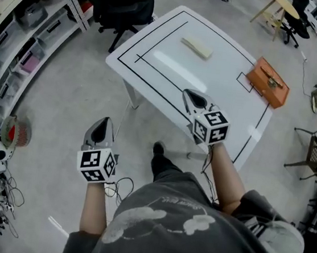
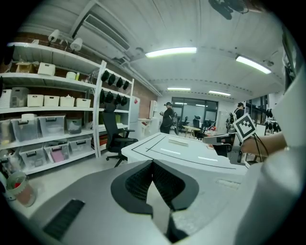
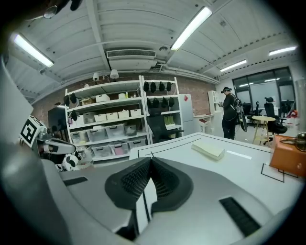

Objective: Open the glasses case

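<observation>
**A:** Where's the glasses case (image 1: pixel 197 47)?

**B:** Lying flat on the counter (image 1: pixel 170 78), far side, well apart from me. My left tool (image 1: pixel 105 122) and right tool (image 1: pixel 190 94) are both pinched closed, empty. If I reach in like that, I reckon I'll just shove the case around.

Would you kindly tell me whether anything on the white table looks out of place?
Nothing looks spilled or damaged. The pale case lies inside the black outline on the white table; only the orange box sits outside it, at the table's edge.
</observation>
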